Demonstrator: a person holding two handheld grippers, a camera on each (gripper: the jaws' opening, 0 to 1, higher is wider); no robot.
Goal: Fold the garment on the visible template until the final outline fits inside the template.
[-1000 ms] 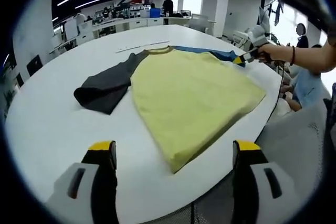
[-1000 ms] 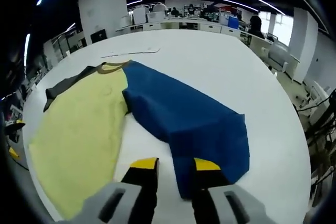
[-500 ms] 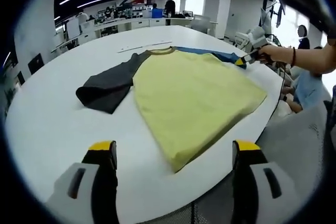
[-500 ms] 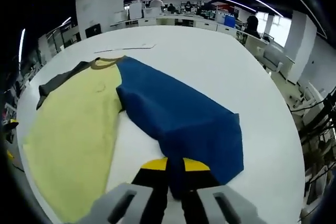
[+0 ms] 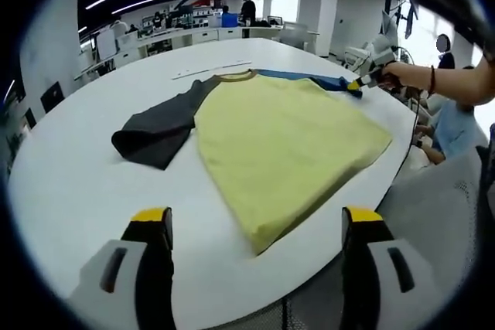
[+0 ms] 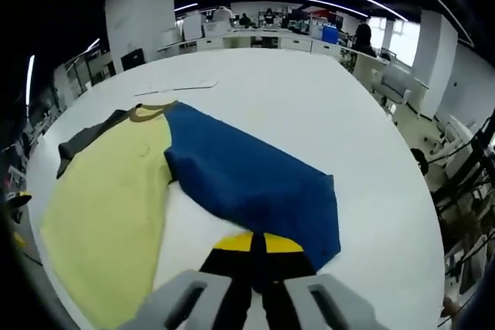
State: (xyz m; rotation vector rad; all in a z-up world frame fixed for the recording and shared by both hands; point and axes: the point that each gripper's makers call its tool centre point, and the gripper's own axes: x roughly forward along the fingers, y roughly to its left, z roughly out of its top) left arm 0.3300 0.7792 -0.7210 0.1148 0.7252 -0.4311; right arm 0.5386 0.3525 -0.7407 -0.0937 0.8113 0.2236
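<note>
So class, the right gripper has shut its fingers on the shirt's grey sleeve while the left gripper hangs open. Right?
Not quite: the right gripper has shut its fingers on the blue sleeve, not the grey sleeve, as the right gripper view shows. The left gripper does hang open.

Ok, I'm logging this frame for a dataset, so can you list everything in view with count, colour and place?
Shirt: one, yellow body, spread flat on the table.
Grey sleeve: one, dark grey, lying out to one side of the body.
Blue sleeve: one, blue, lying out to the other side, its cuff edge pinched in the right gripper.
Collar: one, olive-brown, at the far end of the shirt.
Table: one, white, round-edged, under the shirt.
Office desks and people: several, far background.
Left gripper: yellow-tipped jaws wide apart, at the near table edge.
Right gripper: yellow-tipped jaws closed on the blue sleeve.
Person's hand: one, holding the right gripper.
</note>
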